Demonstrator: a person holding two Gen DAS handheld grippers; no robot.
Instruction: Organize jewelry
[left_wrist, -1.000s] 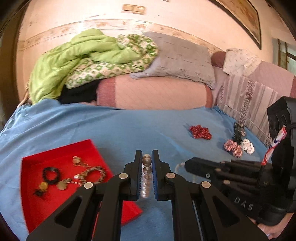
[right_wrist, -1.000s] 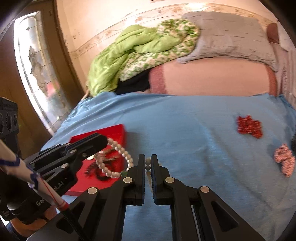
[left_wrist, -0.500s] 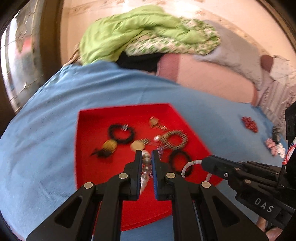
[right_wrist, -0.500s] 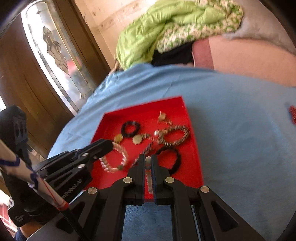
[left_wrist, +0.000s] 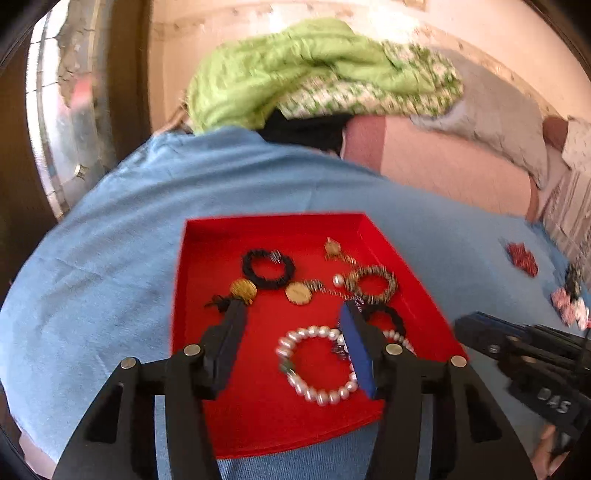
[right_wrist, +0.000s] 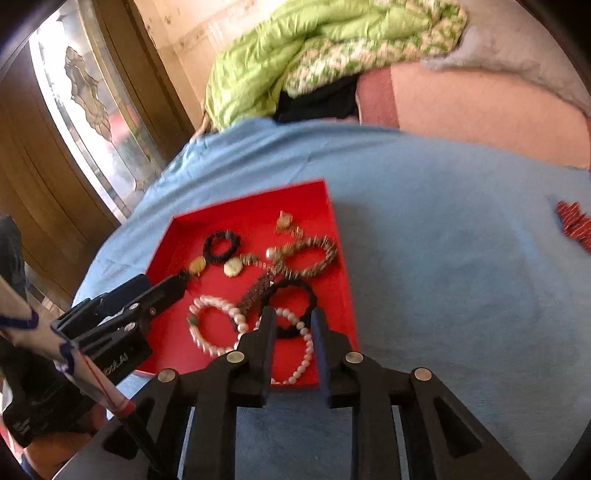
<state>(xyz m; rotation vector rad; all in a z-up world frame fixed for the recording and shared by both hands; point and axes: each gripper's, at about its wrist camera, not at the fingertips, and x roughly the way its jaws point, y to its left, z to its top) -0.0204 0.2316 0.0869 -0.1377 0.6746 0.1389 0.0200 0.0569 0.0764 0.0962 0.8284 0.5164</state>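
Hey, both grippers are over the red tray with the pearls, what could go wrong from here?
1. The pearl strand lies between the opening fingers of the right gripper, close to the red tray edge; it may snag on withdrawal and get dragged out.
2. The pearl bracelet lies against other pieces and may tangle.
3. The left gripper, jaws opening, hangs low over the tray and could scatter the gold pendant.

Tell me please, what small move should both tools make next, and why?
Probably lift both tools back from the red tray. The left tool and right tool are opening, and the pearl bracelet and pearl strand lie on the tray floor, seemingly gripped by neither. Red beaded pieces wait on the blue sheet.
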